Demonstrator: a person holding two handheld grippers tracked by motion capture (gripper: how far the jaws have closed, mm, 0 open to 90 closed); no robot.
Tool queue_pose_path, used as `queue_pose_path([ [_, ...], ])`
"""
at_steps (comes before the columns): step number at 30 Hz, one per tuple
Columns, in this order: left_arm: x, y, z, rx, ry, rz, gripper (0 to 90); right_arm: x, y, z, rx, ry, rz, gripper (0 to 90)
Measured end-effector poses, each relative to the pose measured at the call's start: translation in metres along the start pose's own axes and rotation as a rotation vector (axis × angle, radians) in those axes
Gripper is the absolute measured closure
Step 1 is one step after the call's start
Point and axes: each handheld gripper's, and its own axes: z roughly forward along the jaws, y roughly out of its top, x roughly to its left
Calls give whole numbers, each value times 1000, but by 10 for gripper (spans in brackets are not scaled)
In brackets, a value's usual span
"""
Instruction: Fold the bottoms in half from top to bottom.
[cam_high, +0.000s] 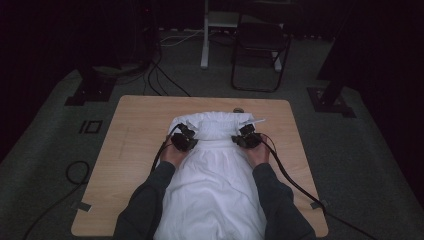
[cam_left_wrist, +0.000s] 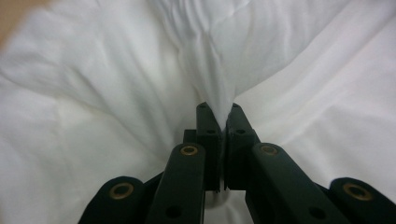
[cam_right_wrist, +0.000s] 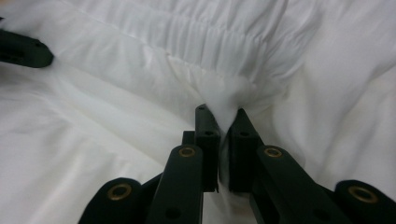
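A white cloth garment (cam_high: 215, 175) lies along the middle of the wooden table (cam_high: 135, 125), its far end bunched into a folded heap. My left gripper (cam_high: 186, 136) is at the left side of that heap, shut on a pinched ridge of the white cloth (cam_left_wrist: 219, 95). My right gripper (cam_high: 247, 135) is at the right side, shut on a pinch of the white cloth (cam_right_wrist: 229, 100) just below a gathered, elastic-like band (cam_right_wrist: 196, 37). Both hands rest on the garment. The other gripper's black tip (cam_right_wrist: 23, 49) shows at the left of the right gripper view.
A small grey object (cam_high: 238, 110) sits at the table's far edge behind the cloth. Black cables (cam_high: 290, 177) trail from both grippers toward the table's near edge. A folding chair (cam_high: 260, 45) and stand legs are on the floor beyond the table.
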Motion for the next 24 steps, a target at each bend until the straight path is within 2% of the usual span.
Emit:
queue_pose_path([
  [3, -5, 9, -38, -111, -40, -9, 879, 4, 10, -35, -80, 22, -41, 852],
  [5, -14, 13, -68, -179, -61, 7, 880, 8, 14, -63, -142, 43, -62, 852],
  [7, -28, 15, -96, -222, -72, 46, 879, 14, 14, -90, -191, 66, -88, 852],
  [9, -44, 11, -119, -243, -77, 93, 877, 23, 8, -114, -216, 79, -126, 852],
  [12, -66, -5, -134, -223, -110, 140, 875, 38, -12, -138, -214, 89, -184, 851],
  [14, -79, -24, -134, -191, -143, 157, 873, 45, -31, -145, -198, 105, -197, 851],
  [17, -92, -57, -115, -103, -188, 154, 868, 52, -64, -141, -144, 132, -193, 851],
  [18, -95, -67, -106, -67, -192, 149, 866, 54, -76, -135, -116, 142, -183, 850],
  [20, -97, -87, -85, 1, -222, 113, 866, 59, -97, -121, -55, 150, -174, 850],
  [21, -97, -95, -76, 28, -215, 108, 866, 61, -106, -113, -27, 154, -168, 849],
  [23, -95, -106, -62, 65, -219, 95, 865, 64, -120, -98, 17, 164, -148, 849],
  [24, -91, -109, -58, 57, -232, 91, 866, 66, -124, -93, 28, 159, -152, 848],
])
